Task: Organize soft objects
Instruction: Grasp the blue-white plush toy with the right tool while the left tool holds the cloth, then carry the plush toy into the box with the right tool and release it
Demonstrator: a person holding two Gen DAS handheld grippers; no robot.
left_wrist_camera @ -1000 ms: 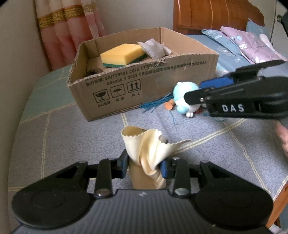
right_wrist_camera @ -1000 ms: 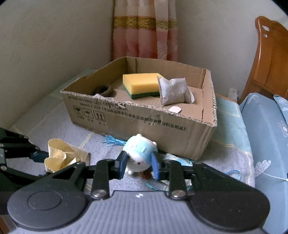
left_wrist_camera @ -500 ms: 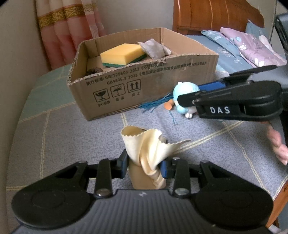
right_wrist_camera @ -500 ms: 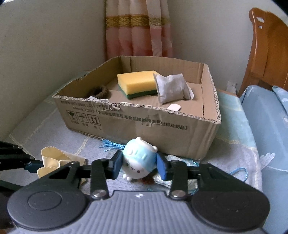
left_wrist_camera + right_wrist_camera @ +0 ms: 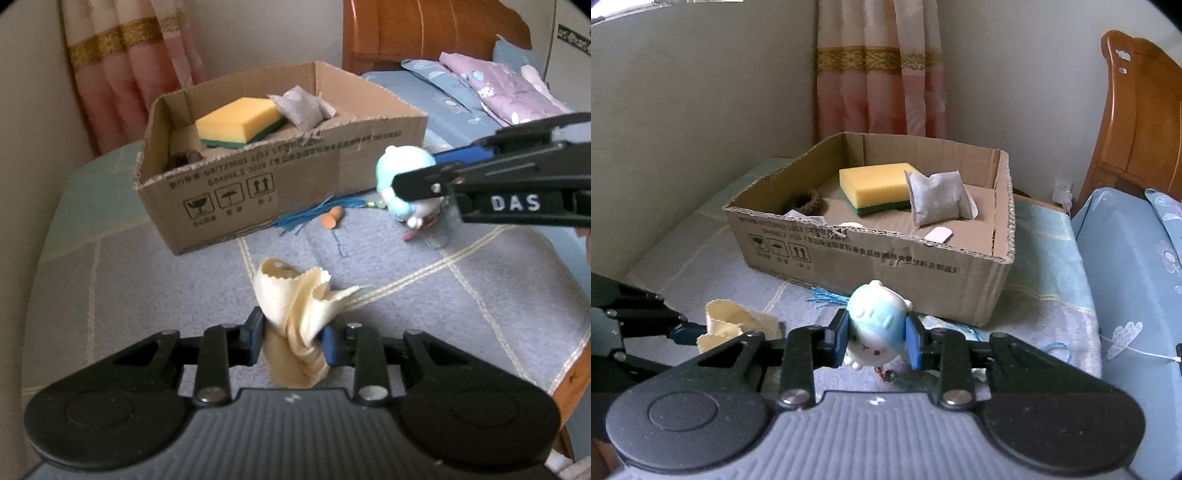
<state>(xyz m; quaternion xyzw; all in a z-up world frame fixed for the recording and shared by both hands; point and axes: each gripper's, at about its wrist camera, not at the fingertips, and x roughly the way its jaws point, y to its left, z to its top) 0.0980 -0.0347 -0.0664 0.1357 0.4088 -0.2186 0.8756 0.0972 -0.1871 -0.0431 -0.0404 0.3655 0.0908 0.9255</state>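
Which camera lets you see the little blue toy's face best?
The right wrist view. There the toy sits close up between the right tool's pads, tilted, with its white face showing. The left wrist view shows the toy farther off, from the side, partly hidden by that tool's finger, and its face is not visible.

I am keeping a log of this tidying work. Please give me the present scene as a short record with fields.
left gripper: shut on crumpled cream-yellow cloth
right gripper: shut on blue and white plush toy
container: open brown cardboard box on the bed
inside box: yellow and green sponge, grey fabric pouch, dark brown fuzzy item
beside box: blue tassel
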